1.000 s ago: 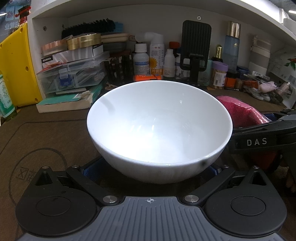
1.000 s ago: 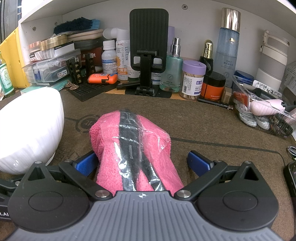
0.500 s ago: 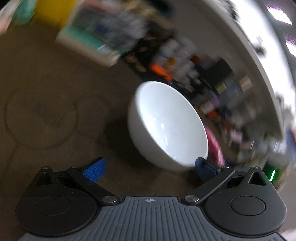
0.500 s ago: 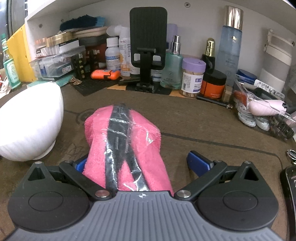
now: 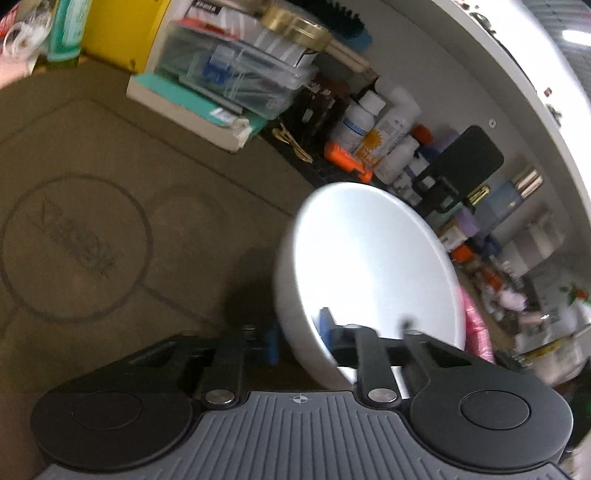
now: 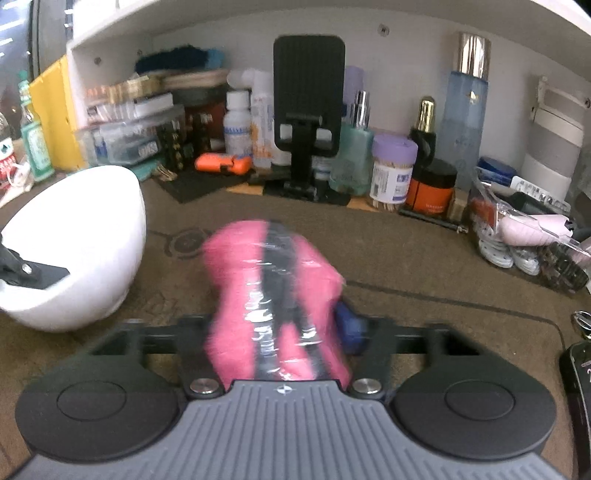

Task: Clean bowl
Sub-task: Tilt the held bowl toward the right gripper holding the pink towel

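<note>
A white bowl (image 5: 373, 273) sits tilted on the brown mat; it also shows at the left of the right wrist view (image 6: 77, 243). My left gripper (image 5: 299, 341) is shut on the bowl's near rim, one blue pad inside and one outside. In the right wrist view a black finger (image 6: 26, 271) of it reaches into the bowl. My right gripper (image 6: 284, 325) is shut on a rolled pink cloth (image 6: 273, 288) bound with black and clear tape, to the right of the bowl.
A shelf at the back holds bottles (image 6: 236, 129), a black phone stand (image 6: 308, 110), jars (image 6: 393, 173) and a clear plastic box (image 5: 232, 77). A yellow bin (image 5: 118, 33) stands at far left. A clear tray of small items (image 6: 528, 236) lies at right.
My left gripper swung and tilted, then closed on the bowl's rim, and the bowl tipped. My right gripper closed on the pink cloth.
</note>
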